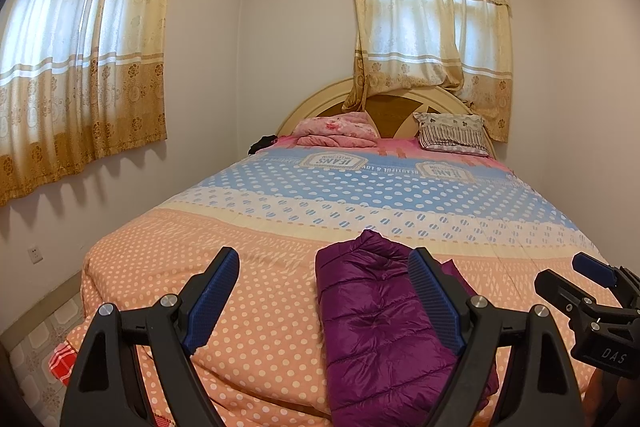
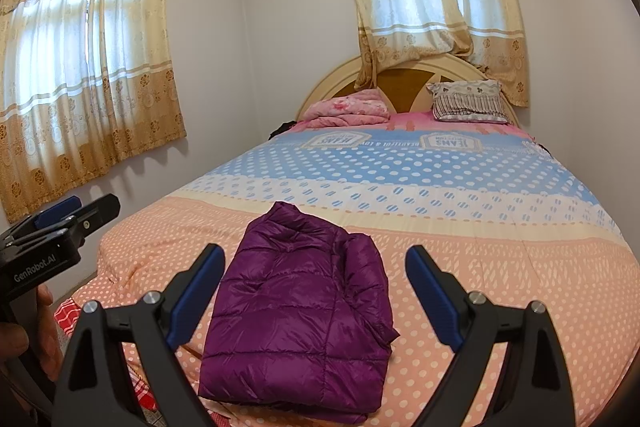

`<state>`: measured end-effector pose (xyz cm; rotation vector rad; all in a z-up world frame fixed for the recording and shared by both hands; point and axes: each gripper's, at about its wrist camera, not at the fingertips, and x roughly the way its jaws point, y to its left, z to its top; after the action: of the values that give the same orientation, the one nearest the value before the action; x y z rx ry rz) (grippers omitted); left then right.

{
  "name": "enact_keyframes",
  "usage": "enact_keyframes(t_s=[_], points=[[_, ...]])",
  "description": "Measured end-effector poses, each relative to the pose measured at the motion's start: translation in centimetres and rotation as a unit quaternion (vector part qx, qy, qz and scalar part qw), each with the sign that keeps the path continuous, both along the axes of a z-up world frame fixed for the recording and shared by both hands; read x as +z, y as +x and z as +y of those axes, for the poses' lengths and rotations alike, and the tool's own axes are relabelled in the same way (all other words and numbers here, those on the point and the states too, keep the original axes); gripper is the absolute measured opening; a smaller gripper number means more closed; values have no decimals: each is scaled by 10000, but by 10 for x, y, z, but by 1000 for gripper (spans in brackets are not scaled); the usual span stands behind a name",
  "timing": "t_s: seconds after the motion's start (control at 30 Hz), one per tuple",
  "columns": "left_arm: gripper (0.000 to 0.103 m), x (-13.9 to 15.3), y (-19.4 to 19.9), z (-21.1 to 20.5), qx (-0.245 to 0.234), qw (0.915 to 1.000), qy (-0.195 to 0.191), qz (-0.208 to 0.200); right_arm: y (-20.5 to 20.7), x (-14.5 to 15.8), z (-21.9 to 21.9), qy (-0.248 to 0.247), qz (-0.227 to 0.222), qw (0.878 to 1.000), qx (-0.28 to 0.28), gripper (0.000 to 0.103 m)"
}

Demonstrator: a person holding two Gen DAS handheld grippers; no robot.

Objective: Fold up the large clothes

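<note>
Folded purple jacket (image 2: 298, 303) on bed (image 2: 460, 251)

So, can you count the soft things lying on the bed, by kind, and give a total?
Purple jacket: 1
Pink blanket, folded at the headboard: 1
Striped pillow: 1
Dark item at the far left edge, kind unclear: 1
Total: 4

Both hand-held grippers (image 1: 324, 291) (image 2: 316, 287) — agape, empty.
</note>
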<state>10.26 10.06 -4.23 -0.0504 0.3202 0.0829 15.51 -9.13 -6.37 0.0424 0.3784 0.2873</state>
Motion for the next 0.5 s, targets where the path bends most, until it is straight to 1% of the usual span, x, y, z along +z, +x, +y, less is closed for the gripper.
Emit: enact_keyframes(t_s=[0.5], points=[[87, -2, 1, 0, -6, 10000, 2, 32, 0, 0, 1, -2, 5, 10000, -3, 94]])
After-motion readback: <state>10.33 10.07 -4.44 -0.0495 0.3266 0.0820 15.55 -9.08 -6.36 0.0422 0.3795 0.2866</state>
